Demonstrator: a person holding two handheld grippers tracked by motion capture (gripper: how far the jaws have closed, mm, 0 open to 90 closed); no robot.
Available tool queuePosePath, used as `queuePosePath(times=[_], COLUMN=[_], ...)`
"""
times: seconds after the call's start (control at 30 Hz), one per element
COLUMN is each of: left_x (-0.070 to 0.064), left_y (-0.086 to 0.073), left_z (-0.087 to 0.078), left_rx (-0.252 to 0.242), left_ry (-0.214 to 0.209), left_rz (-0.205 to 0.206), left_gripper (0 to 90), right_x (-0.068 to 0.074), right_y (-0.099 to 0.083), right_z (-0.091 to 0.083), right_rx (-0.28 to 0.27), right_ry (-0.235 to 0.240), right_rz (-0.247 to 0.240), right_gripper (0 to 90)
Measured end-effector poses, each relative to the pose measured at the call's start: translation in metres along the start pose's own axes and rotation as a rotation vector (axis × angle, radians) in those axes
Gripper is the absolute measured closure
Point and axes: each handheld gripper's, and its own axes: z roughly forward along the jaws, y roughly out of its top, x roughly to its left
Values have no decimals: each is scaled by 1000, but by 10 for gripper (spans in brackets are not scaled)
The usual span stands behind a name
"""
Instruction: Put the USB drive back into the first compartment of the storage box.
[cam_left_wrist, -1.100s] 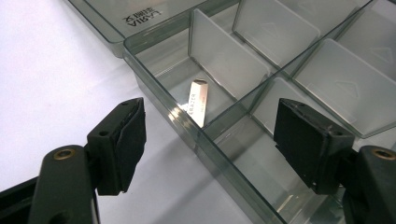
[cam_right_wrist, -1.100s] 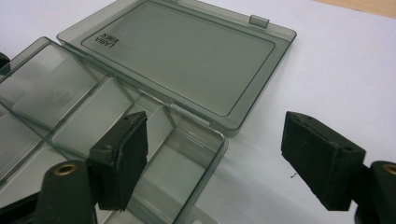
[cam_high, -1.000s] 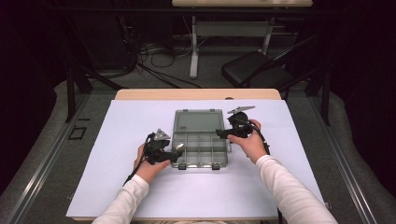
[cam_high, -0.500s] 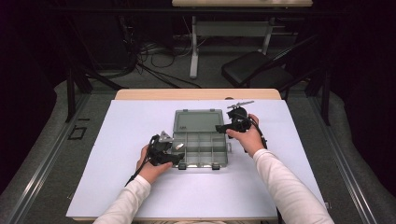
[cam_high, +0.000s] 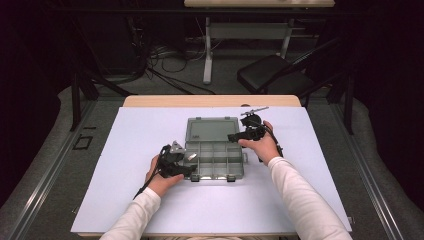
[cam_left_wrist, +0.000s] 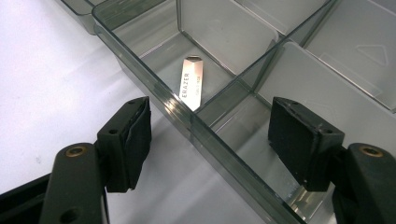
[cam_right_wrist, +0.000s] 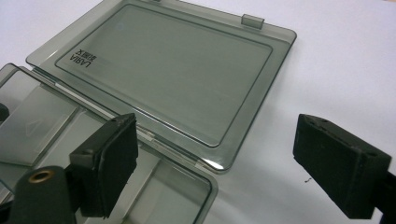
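Observation:
A clear smoky-grey organizer box (cam_high: 216, 161) lies open in the middle of the white table, with its lid (cam_high: 212, 130) flat behind it. My left gripper (cam_high: 189, 171) is open at the box's front-left corner. In the left gripper view its jaws (cam_left_wrist: 210, 140) straddle the box's outer wall (cam_left_wrist: 205, 133) without touching it. A small silver metal strip (cam_left_wrist: 190, 85) printed ERAZER rests in the compartment just beyond. My right gripper (cam_high: 234, 137) is open at the box's right rear. Its jaws (cam_right_wrist: 217, 161) stand wide over the corner where the lid (cam_right_wrist: 163, 65) hinges.
The white mat (cam_high: 125, 150) covers a wooden table (cam_high: 210, 100) with free room all round the box. The box's other compartments (cam_left_wrist: 322, 42) look bare. Beyond the table are a desk frame, cables and a dark chair (cam_high: 270, 75).
My left gripper has moved right, up to the box's front-left corner. My right gripper has shifted slightly back toward the lid's hinge. The box has not moved.

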Motion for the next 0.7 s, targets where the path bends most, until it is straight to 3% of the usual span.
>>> queuePosePath(times=[0.7], left_x=[0], left_y=[-1], left_z=[0], left_rx=[-4], left_ry=[-3], left_rz=[-7], left_gripper=[299], right_x=[-5], right_y=[4], right_z=[8], right_rx=[8], right_ry=[11], right_rz=[39], right_gripper=[176])
